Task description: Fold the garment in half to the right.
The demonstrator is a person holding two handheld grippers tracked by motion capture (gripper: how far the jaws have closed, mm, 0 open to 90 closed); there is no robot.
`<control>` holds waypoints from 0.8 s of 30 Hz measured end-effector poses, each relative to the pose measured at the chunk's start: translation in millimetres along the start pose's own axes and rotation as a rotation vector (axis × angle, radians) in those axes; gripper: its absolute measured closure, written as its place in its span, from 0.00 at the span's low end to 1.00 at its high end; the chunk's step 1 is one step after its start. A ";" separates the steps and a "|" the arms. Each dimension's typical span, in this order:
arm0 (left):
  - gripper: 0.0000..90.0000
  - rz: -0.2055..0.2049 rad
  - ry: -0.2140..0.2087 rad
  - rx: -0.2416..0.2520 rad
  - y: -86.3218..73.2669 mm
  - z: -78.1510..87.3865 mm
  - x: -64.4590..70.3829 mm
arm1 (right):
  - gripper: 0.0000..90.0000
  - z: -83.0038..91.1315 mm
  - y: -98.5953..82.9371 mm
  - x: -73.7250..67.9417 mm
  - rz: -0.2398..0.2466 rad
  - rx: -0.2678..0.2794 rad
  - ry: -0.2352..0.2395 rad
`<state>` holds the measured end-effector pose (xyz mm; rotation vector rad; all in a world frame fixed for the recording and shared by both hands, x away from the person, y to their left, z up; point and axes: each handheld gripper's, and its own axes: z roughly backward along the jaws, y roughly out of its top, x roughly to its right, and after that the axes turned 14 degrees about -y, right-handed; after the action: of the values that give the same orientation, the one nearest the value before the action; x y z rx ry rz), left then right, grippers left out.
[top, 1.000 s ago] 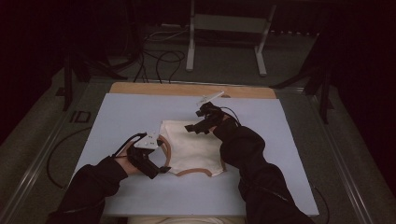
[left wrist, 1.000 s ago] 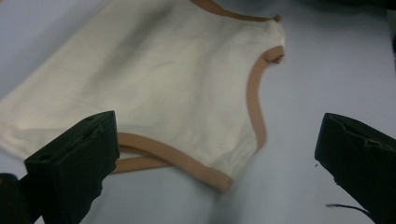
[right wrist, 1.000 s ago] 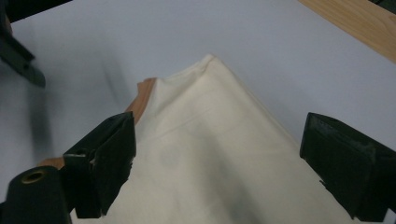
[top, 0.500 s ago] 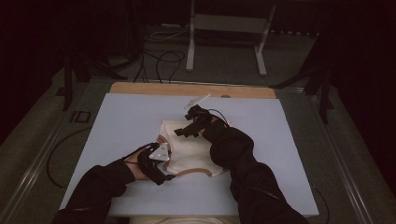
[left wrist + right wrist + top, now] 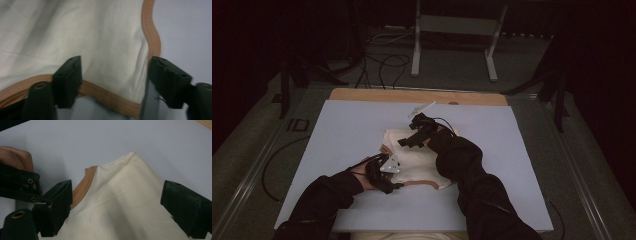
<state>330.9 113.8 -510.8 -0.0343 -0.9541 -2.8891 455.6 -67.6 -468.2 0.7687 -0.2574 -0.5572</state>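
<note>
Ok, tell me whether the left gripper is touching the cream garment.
Touching. In the left gripper view, the open left gripper straddles the cream garment, one jaw resting on its tan hem.

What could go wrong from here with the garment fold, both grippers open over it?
1. The left gripper stands open astride the cream garment's tan-trimmed corner; closing there may catch only the trim and slip off.
2. The right gripper stands open over the far corner; a pinch could take several layers or drag the garment across the blue mat.

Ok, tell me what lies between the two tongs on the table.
In the high view, the folded cream cloth with tan trim spans the stretch between the left tongs and right tongs, on the pale blue table sheet.
</note>
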 end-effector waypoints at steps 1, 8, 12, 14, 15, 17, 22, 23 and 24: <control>0.33 0.003 0.000 0.003 0.3 -0.3 -1.6 | 0.12 -0.3 0.0 0.1 0.000 0.000 -0.001; 0.50 0.037 -0.001 0.032 0.4 -1.7 -6.7 | 0.12 -3.9 2.2 0.6 0.001 -0.002 -0.003; 0.64 0.038 0.002 0.046 1.5 -3.2 -9.2 | 0.12 -4.9 6.4 1.6 -0.003 0.005 -0.008; 0.73 0.032 -0.017 0.051 1.0 -3.4 -9.1 | 0.12 -6.0 9.2 2.0 -0.001 0.008 -0.007; 0.76 0.034 -0.021 0.057 0.9 -3.9 -8.8 | 0.12 -7.2 10.0 2.1 0.003 0.011 -0.006; 0.84 0.030 -0.016 0.056 1.3 -4.4 -8.5 | 0.12 -9.9 11.2 2.4 0.006 0.008 -0.002; 0.92 0.025 -0.005 0.061 1.1 -5.2 -8.8 | 0.15 -20.8 13.9 1.8 0.012 0.009 0.003; 0.92 0.024 -0.003 0.060 1.2 -5.2 -8.9 | 0.15 -22.5 14.4 1.5 0.011 0.004 0.000; 0.93 0.021 -0.001 0.059 1.3 -5.1 -8.8 | 0.15 -25.5 15.0 1.2 0.010 0.005 0.005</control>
<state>339.9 110.5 -514.7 -0.0417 -1.0323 -2.8405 472.9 -44.6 -475.2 0.7730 -0.2575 -0.5455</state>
